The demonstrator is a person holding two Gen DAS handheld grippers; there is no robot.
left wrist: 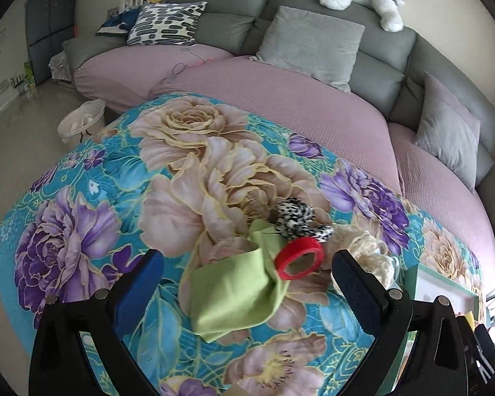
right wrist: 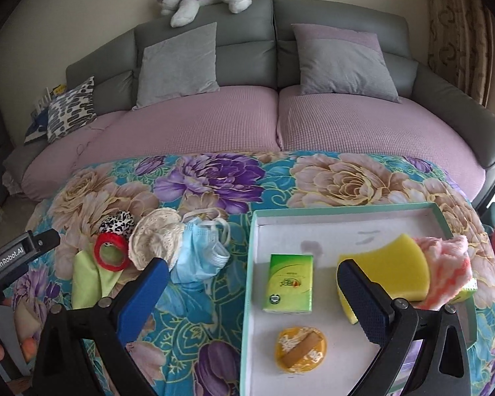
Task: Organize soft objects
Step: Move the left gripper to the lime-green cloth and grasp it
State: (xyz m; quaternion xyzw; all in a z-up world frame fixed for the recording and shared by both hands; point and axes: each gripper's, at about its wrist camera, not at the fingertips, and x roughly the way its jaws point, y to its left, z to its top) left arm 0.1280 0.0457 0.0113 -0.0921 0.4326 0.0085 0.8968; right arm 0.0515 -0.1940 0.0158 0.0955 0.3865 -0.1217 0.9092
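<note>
Jaws of left gripper (left wrist: 247, 280) spread, empty, over crumpled lime-green cloth (left wrist: 234, 293); risk: snagging red tape ring (left wrist: 299, 258) resting on it.

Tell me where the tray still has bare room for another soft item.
Tray: free along the back wall, behind the tissue pack and sponge; a small patch right of the puff. Right side crowded: pink cloth overlaps the sponge.

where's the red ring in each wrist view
Left wrist: red ring sits centre-right, on the green cloth, below the spotted scrunchie.
Right wrist: red ring sits far left, beside the cream crochet piece.
Shared landmark: the green cloth.
</note>
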